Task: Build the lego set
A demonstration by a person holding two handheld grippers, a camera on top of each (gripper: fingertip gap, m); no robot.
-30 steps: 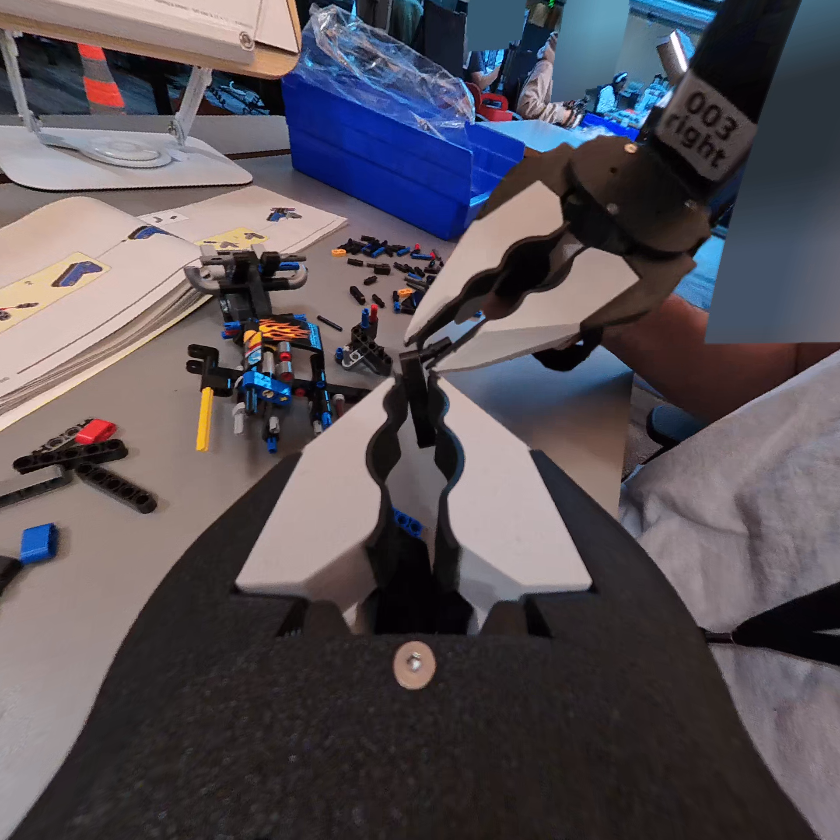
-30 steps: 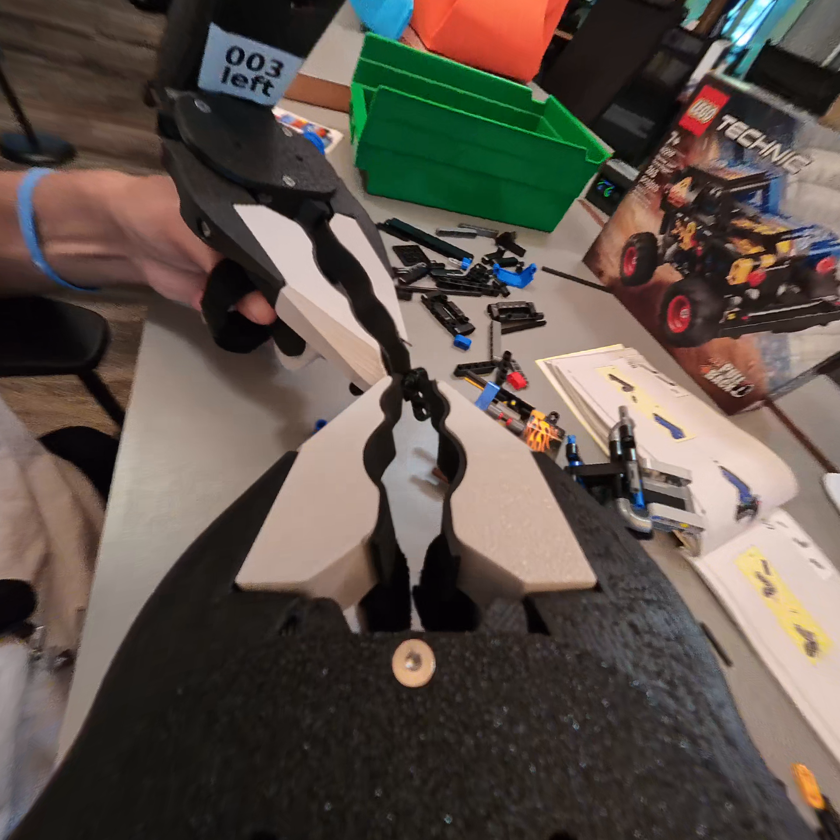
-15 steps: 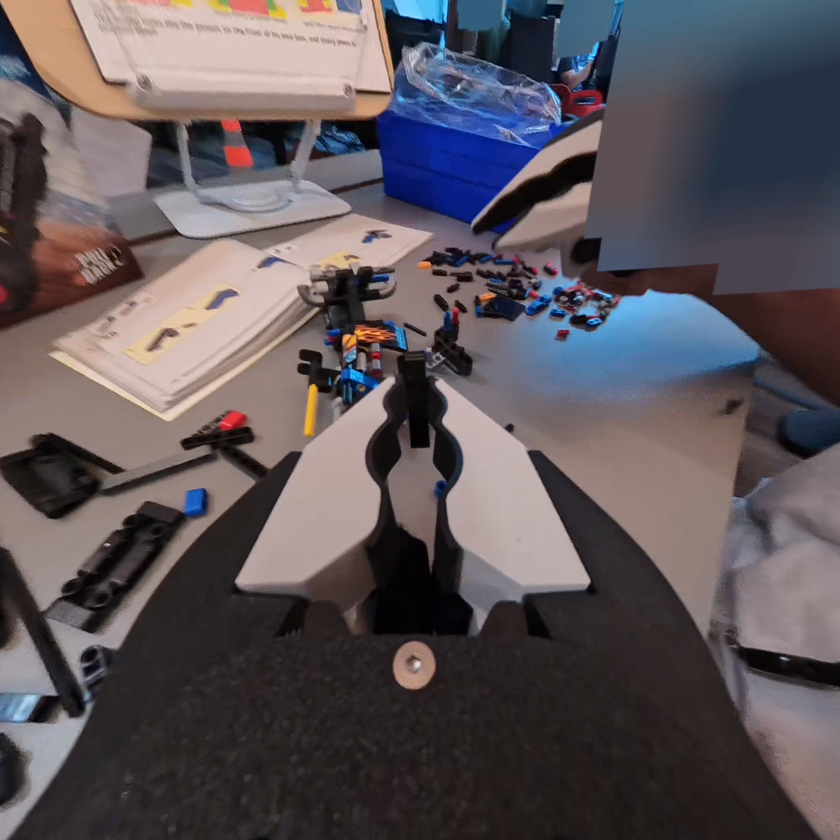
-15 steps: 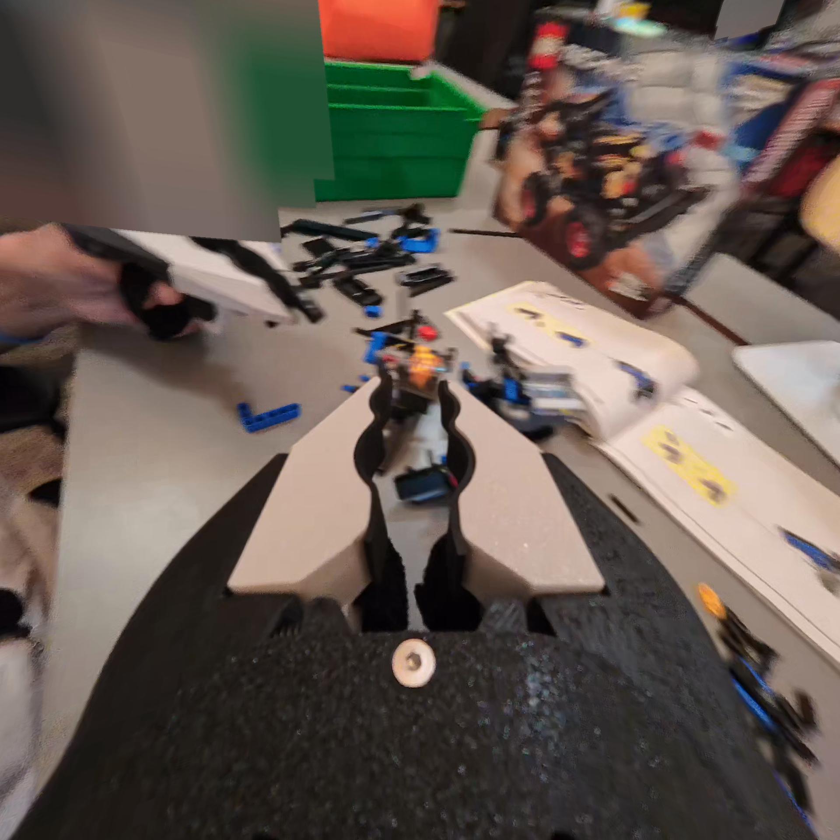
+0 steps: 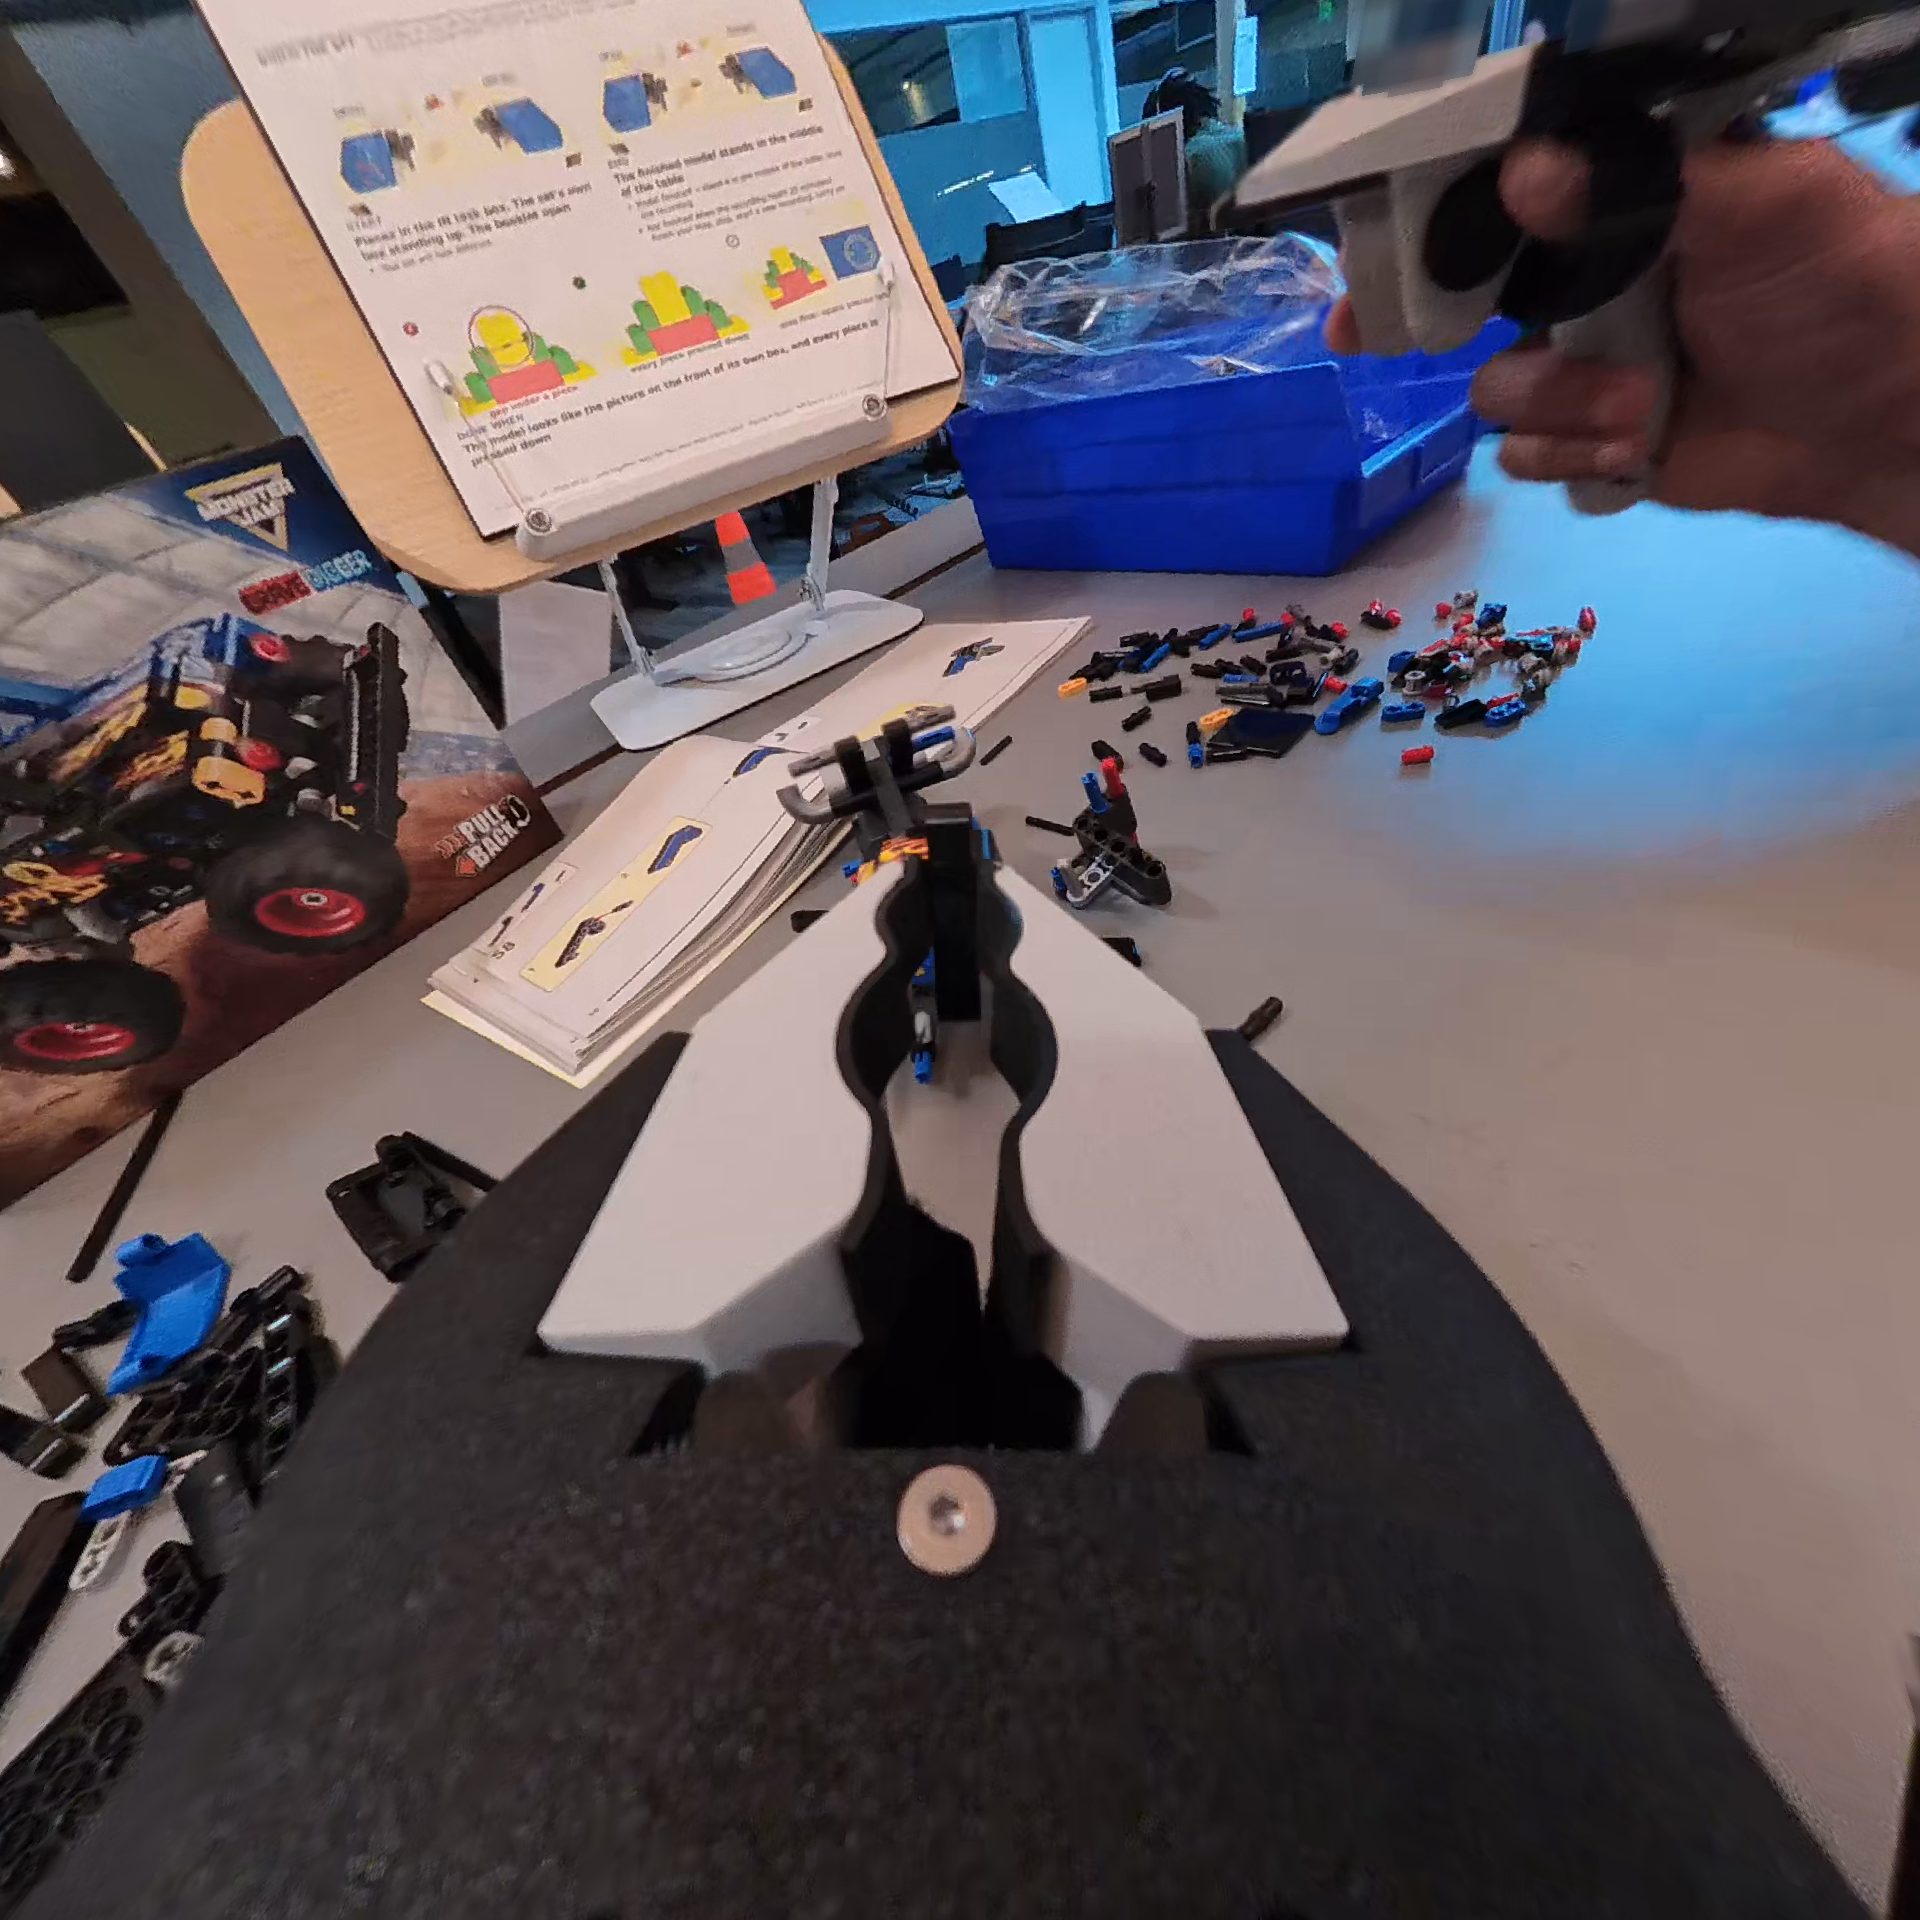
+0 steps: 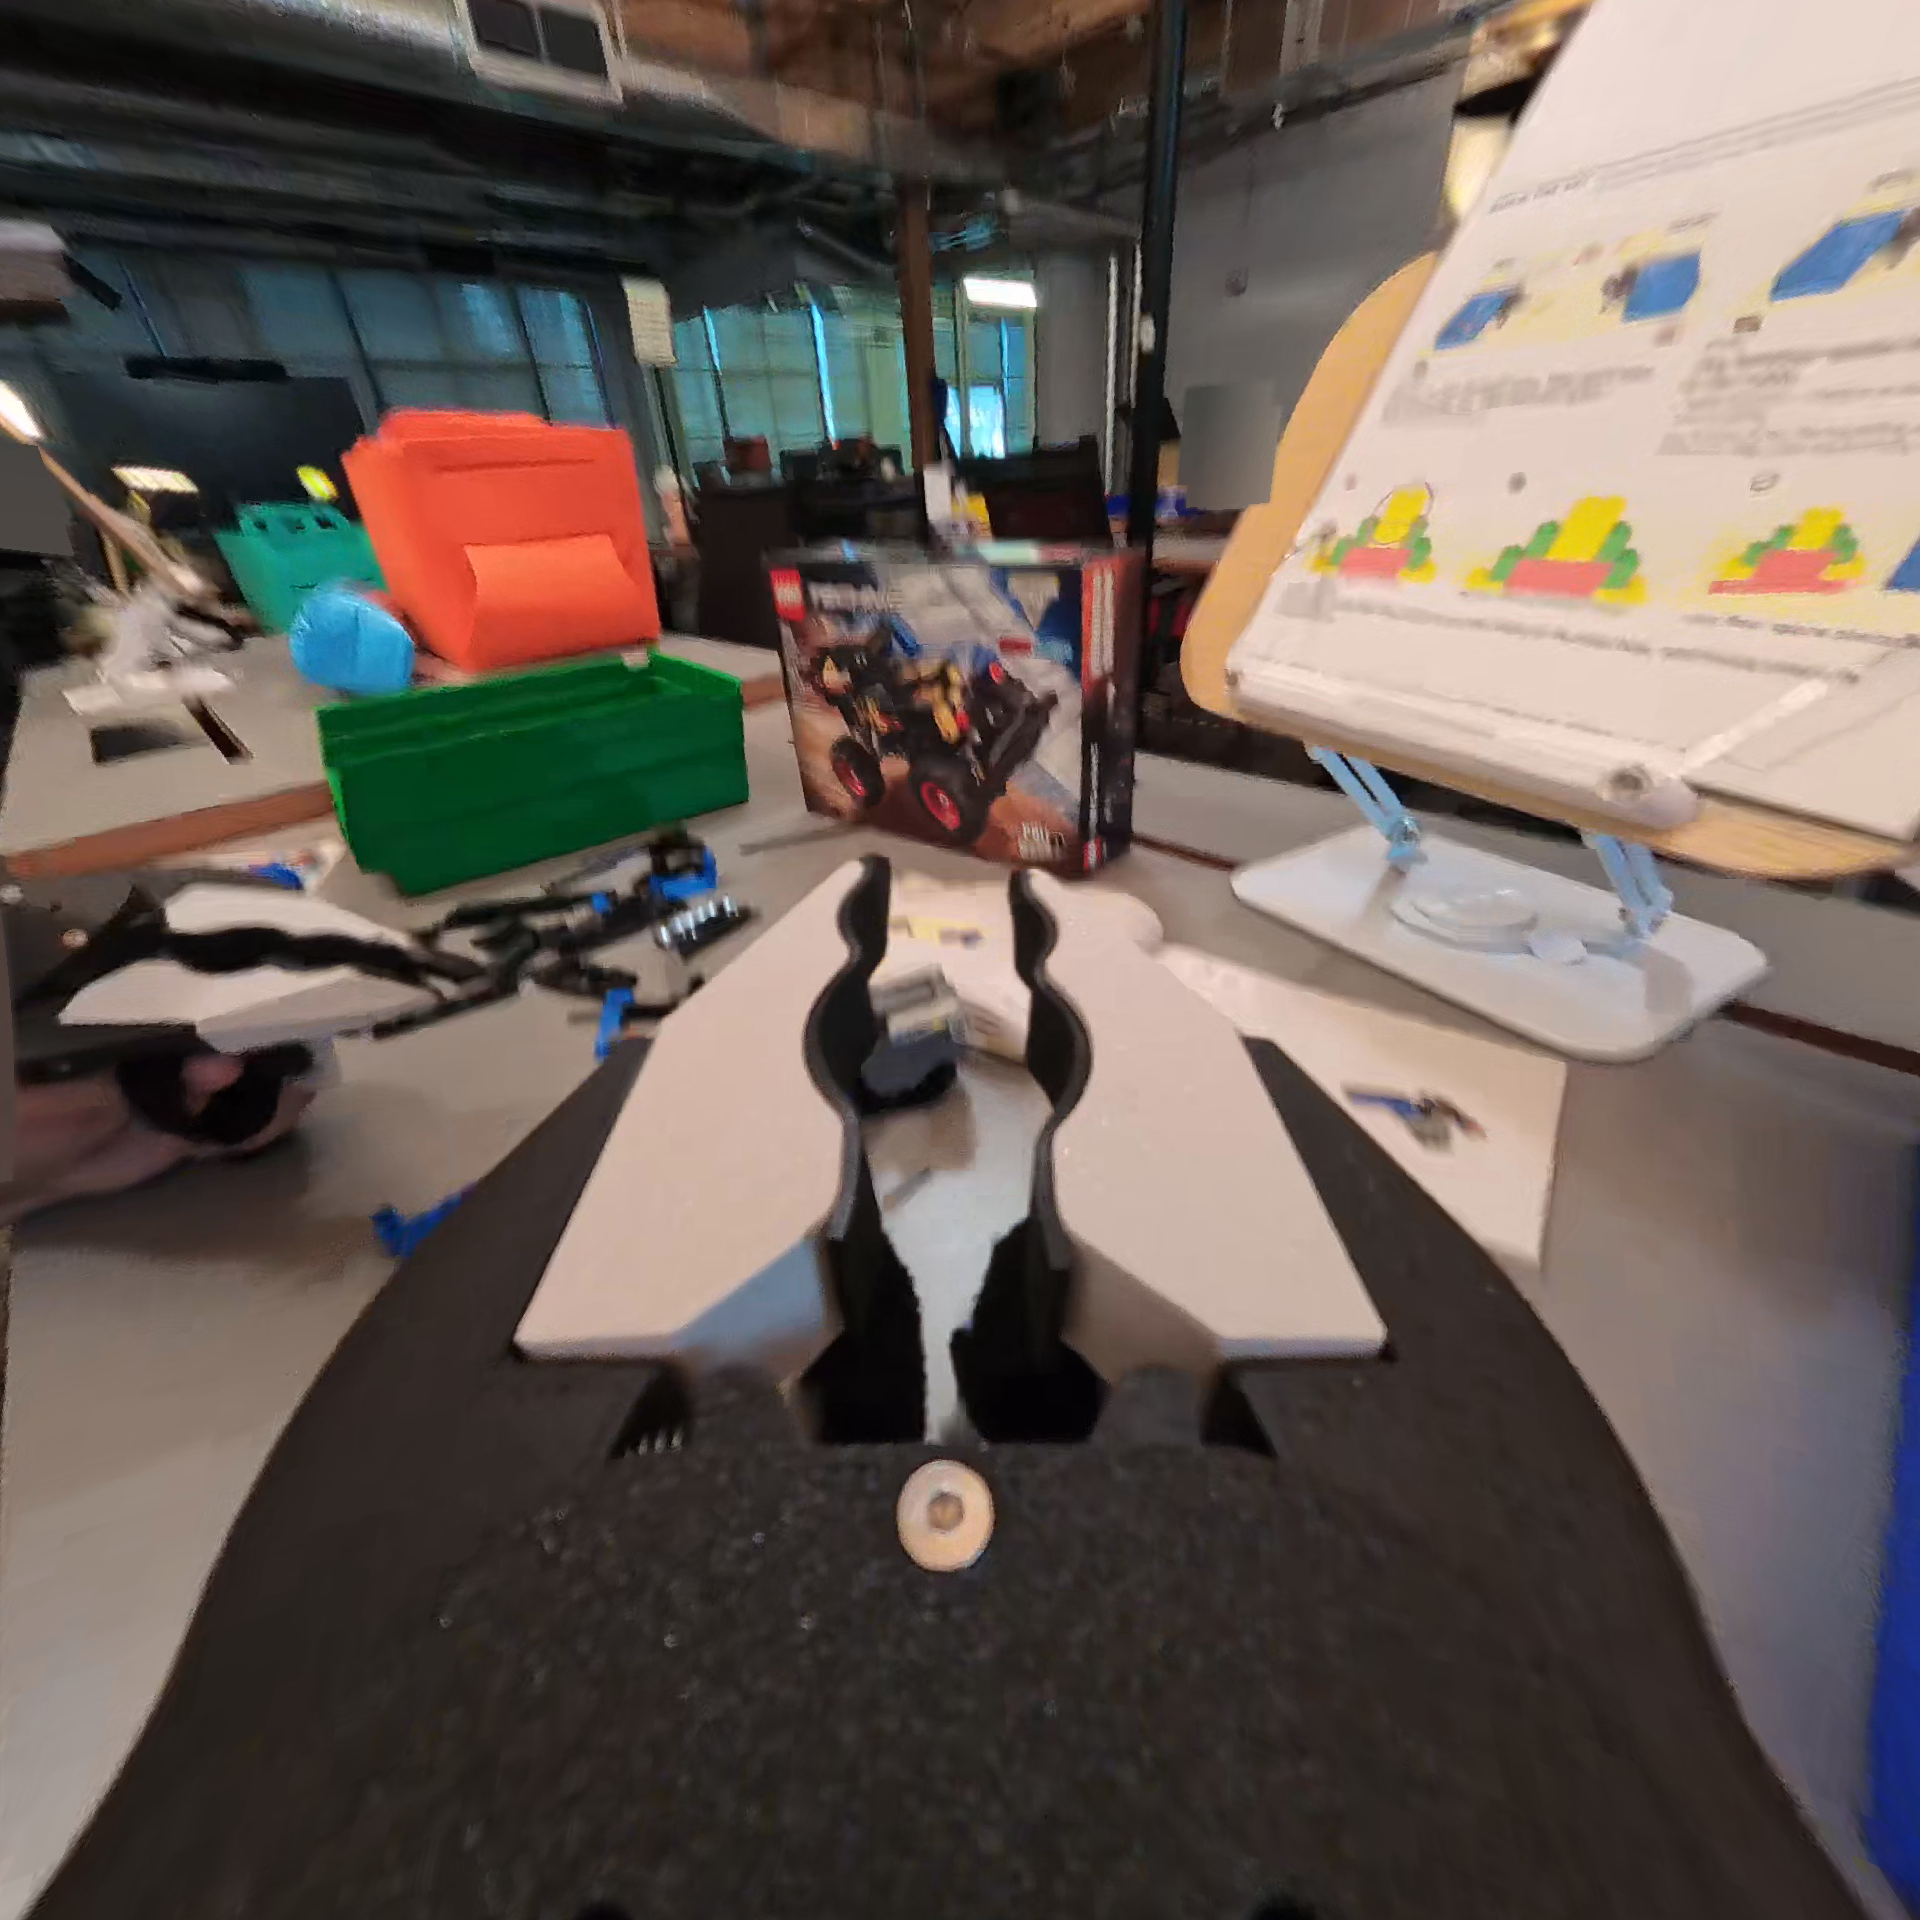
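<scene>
Left hand-held gripper (image 5: 948, 883) clamps a slim black lego beam (image 5: 954, 914) upright; right hand-held gripper (image 6: 943, 883) hangs open, empty, above the grey surface (image 6: 1714, 1195).

Left wrist view: taken low over the grey table (image 5: 1558, 1039), facing the tilted instruction board (image 5: 582, 249) in the upper left of the frame. Right wrist view: taken higher and more level, facing the set box (image 6: 956, 717) at centre. Board (image 6: 1621, 436), box (image 5: 187, 748) and table (image 6: 1714, 1247) are shared.

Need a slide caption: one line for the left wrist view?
Left tool holds a black piece upright above the half-built truck beside the manual.
</scene>
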